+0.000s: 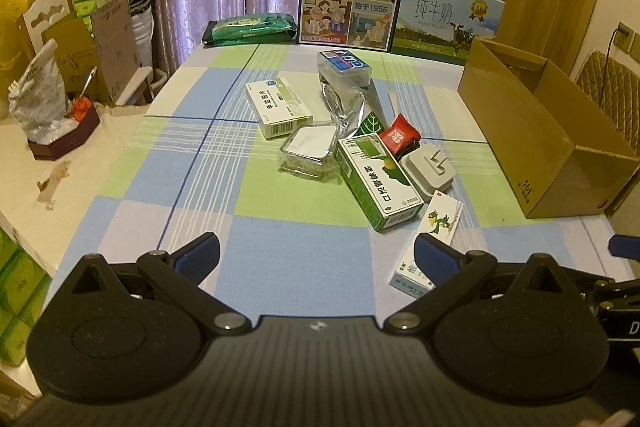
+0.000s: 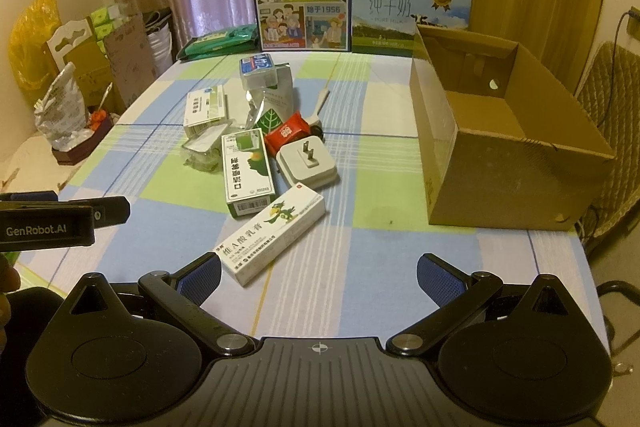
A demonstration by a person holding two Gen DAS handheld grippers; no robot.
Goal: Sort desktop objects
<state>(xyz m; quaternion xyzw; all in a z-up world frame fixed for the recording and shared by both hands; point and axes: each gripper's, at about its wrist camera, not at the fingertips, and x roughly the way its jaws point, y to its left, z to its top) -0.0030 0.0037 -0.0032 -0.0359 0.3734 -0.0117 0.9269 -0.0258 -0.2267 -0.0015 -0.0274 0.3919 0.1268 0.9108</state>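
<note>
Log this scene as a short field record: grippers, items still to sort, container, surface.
left hand-held gripper: open, empty, above the near table edge
right hand-held gripper: open, empty
nearest item: white ointment box, lying flat
pile: green medicine box, white plug adapter, red candy, silver pouch
container: cardboard box, open, nothing visible inside, to the right
surface: checked tablecloth

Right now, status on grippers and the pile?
Left gripper open, empty. Right gripper open, empty. Pile unsorted; long white box nearest. Cardboard box empty, path clear.
</note>
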